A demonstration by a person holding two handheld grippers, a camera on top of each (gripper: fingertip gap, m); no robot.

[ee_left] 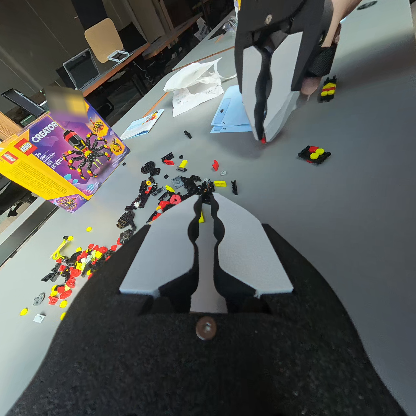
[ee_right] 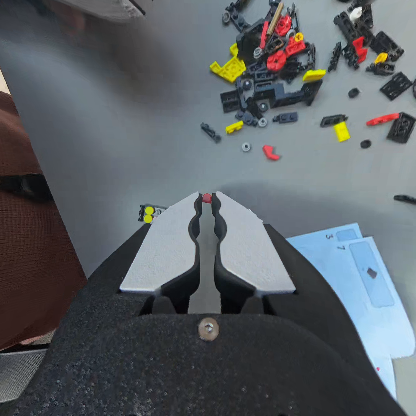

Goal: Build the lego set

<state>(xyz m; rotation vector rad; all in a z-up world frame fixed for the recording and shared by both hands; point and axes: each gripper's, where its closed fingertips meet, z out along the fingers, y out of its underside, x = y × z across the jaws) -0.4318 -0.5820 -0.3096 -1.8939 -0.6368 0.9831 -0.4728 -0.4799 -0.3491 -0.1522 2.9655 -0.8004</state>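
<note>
My right gripper (ee_right: 206,197) is shut on a small red round piece (ee_right: 206,198) and holds it just above the grey table (ee_right: 112,135). It also shows in the left wrist view (ee_left: 262,138), pointing down. A small black, red and yellow assembly (ee_right: 148,215) lies just left of its tips, partly hidden; it also shows in the left wrist view (ee_left: 314,154). My left gripper (ee_left: 206,197) hovers before the loose pile (ee_left: 180,186), jaws a narrow gap apart. Black pieces lie right at its tips, so I cannot tell whether it holds one.
The purple and yellow set box (ee_left: 63,157) stands at the left. A second pile of small pieces (ee_left: 76,265) lies near it. Blue instruction sheets (ee_right: 360,281), a booklet (ee_left: 143,123) and a white paper bag (ee_left: 195,78) lie beyond. Another small assembly (ee_left: 328,90) stands far right. A brown sleeve (ee_right: 29,225) is left. The grippers' ends are close to 12 centimetres from one another.
</note>
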